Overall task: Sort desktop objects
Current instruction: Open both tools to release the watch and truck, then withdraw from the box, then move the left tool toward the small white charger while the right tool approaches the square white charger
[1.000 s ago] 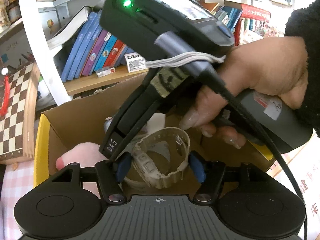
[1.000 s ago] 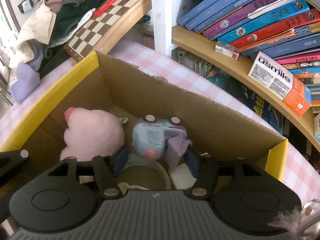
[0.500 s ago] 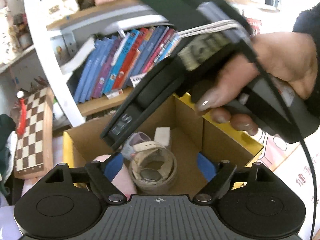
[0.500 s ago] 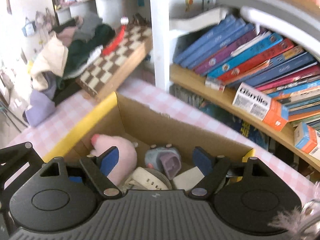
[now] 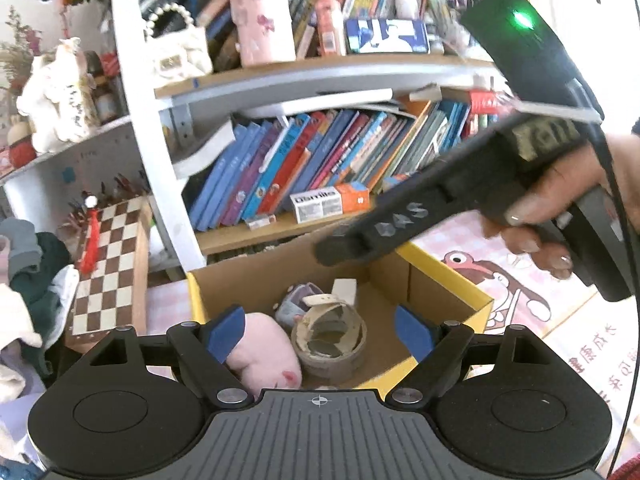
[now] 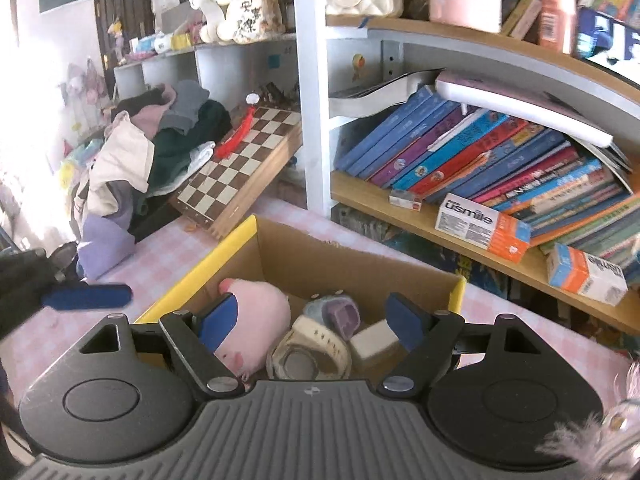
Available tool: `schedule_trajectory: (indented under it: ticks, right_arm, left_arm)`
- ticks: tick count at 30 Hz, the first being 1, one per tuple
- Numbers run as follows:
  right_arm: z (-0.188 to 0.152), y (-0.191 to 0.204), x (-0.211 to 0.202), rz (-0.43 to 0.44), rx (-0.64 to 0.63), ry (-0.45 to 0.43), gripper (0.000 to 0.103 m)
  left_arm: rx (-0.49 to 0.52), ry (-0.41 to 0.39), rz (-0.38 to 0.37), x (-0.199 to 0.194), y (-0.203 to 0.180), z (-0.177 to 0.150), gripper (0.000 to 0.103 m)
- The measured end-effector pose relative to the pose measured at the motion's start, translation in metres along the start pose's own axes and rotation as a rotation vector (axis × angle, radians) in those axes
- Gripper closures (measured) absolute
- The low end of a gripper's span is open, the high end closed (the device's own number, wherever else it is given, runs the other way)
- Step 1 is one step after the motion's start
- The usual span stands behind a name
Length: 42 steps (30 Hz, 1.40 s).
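Left wrist view shows both the left gripper (image 5: 320,330) and right gripper (image 6: 314,322) spread wide and holding nothing above the cardboard box (image 5: 448,276), because the watch (image 5: 330,334) sits inside by the pink plush pig (image 5: 266,356).

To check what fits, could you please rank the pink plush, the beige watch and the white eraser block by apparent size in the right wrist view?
Largest to smallest:
1. pink plush
2. beige watch
3. white eraser block

All lie together in the cardboard box.
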State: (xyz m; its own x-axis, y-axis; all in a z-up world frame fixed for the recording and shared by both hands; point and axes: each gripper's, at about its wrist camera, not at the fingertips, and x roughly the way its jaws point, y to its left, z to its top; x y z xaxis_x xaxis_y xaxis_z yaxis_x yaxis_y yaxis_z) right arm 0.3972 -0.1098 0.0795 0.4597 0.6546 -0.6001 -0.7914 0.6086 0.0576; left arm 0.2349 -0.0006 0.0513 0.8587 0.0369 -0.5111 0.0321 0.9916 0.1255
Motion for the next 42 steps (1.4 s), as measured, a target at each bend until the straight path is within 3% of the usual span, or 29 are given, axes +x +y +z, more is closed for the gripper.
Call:
schedule_trajectory:
  ticks: [11,25,35,42]
  right_arm:
    - [-0.041,0.018,-0.054,-0.117,0.076,-0.093,0.022]
    - [-0.105,0.043,-0.110,-0.287,0.213,-0.182,0.014]
    - [-0.153,0.061,-0.132,-0.370,0.282,-0.196,0.009]
    - [-0.182,0.084,-0.135,-0.397,0.275,-0.151,0.009]
  left_arm:
    - [-0.067,-0.059,0.051,-0.050,0.018,-0.024,0.013]
    - [-0.147,-0.056,0.082,-0.090,0.031,-0.067,0.012]
    - [-0.186,-0.040,0.119,-0.109,0.035,-0.095,0.008]
    - [-0.190,-0.017,0.130,-0.116,0.032,-0.112,0.007]
